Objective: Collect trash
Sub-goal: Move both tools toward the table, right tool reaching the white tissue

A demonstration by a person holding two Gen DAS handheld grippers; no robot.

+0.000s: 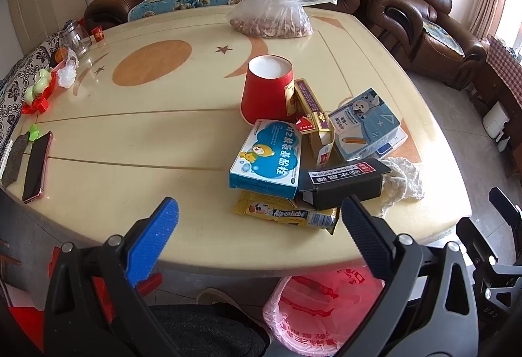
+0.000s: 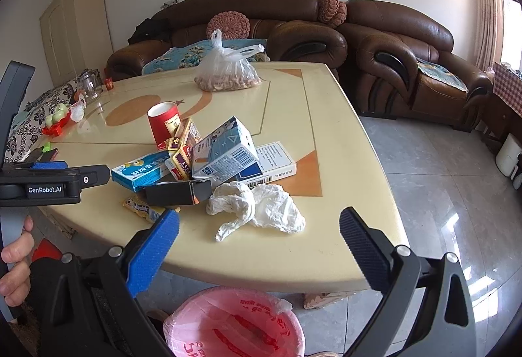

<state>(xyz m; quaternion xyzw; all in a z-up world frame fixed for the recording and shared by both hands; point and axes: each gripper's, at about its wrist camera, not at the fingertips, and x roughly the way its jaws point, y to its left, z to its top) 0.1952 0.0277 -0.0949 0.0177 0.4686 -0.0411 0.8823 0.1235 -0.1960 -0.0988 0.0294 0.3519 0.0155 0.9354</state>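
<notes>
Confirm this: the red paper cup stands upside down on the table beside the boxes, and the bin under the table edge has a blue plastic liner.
Not quite. The liner in the round bin is pink plastic with red print, not blue; the right wrist view shows it plainly. The rest holds: the red paper cup stands upside down on the cream table beside the boxes.

A brown sofa [image 2: 248, 27] stands behind the table [image 2: 326, 135]. A phone [image 1: 37, 166] lies at the table's left edge, a glass jar [image 1: 75, 38] at its far left corner.

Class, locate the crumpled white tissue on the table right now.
The crumpled white tissue lies near the table's front edge, right of the black box, just ahead of the open right gripper.
</notes>
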